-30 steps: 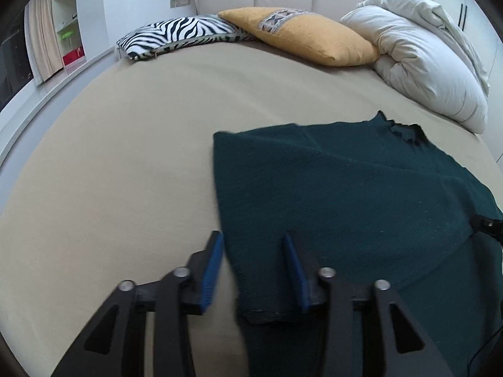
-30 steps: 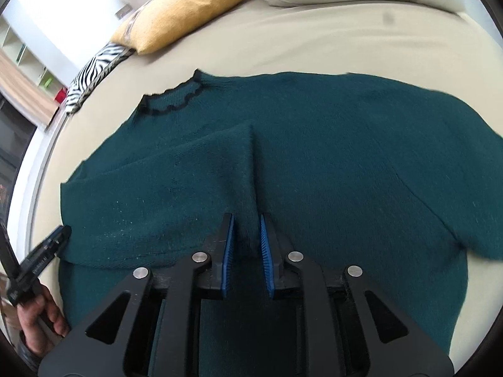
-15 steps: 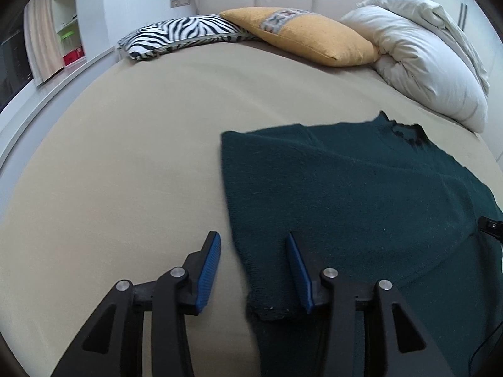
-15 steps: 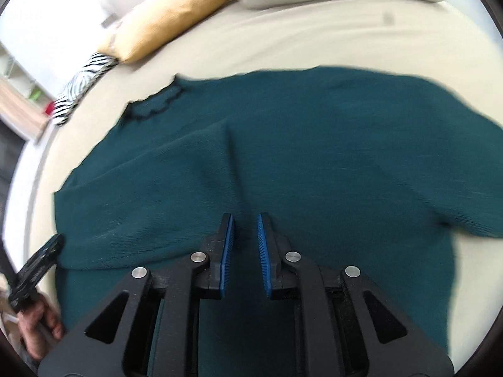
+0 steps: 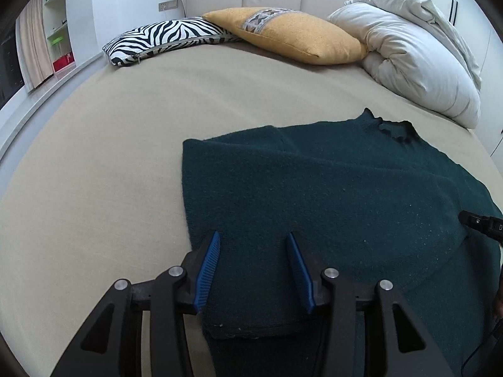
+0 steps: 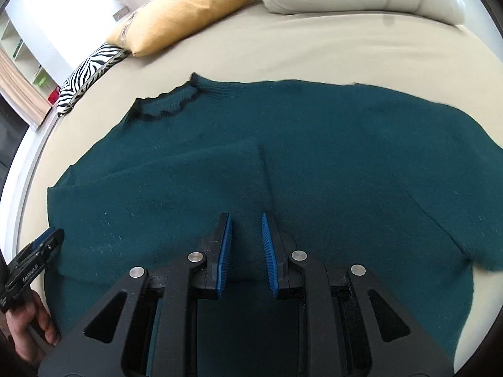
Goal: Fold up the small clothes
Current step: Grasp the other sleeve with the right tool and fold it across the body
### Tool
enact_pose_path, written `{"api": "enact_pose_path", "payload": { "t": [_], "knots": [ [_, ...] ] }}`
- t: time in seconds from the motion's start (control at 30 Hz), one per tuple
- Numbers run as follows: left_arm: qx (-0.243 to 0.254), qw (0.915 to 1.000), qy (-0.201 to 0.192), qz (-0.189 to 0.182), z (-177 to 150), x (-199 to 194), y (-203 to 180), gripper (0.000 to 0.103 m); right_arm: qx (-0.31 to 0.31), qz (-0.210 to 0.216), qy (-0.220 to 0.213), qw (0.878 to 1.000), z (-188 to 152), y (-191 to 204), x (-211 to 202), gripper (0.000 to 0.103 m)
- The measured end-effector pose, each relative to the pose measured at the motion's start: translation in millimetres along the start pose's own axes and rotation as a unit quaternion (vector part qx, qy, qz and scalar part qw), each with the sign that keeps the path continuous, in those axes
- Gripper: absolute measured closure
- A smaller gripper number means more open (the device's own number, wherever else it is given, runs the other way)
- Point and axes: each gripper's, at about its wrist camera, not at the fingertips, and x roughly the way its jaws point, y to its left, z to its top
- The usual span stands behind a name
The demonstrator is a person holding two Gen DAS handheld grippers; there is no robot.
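A dark green knit sweater (image 5: 330, 194) lies flat on the beige bed (image 5: 110, 157), collar toward the pillows, its left sleeve folded across the body. It fills the right wrist view (image 6: 314, 157). My left gripper (image 5: 253, 240) is open over the folded sleeve's cuff end near the sweater's left edge, holding nothing. My right gripper (image 6: 246, 220) is open with a narrower gap, low over the sweater's middle beside the folded sleeve's edge (image 6: 264, 169), empty. The left gripper's tip (image 6: 47, 242) shows at the left of the right wrist view.
A zebra pillow (image 5: 166, 39), a yellow pillow (image 5: 289, 36) and a rolled white duvet (image 5: 418, 59) lie along the headboard. Bare sheet lies left of the sweater. Shelves (image 5: 56, 31) stand beyond the bed's left edge.
My left gripper shifted right, from straddling the sweater's left edge to over the folded sleeve. My right gripper's jaws opened wider and let go of the fabric.
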Motion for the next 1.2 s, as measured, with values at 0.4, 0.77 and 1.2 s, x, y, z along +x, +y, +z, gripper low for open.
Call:
{"api": "enact_pose_path", "payload": {
  "t": [0.4,0.77,1.2],
  "knots": [
    [-0.063,0.9915,-0.045,-0.104,7,-57,-13,0.037,0.338,0.029,-0.166,0.926,-91,-270,-156,0.055],
    [-0.082,0.9795,-0.001,-0.184,-8,-56,-59,0.031,0.530,0.094,-0.245,0.806,-137,-425,-179,0.068],
    [-0.142,0.9616,0.013,-0.234,-11,-52,-34,0.031,0.192,0.010,-0.231,0.954,19,-228,-182,0.095]
  ]
}}
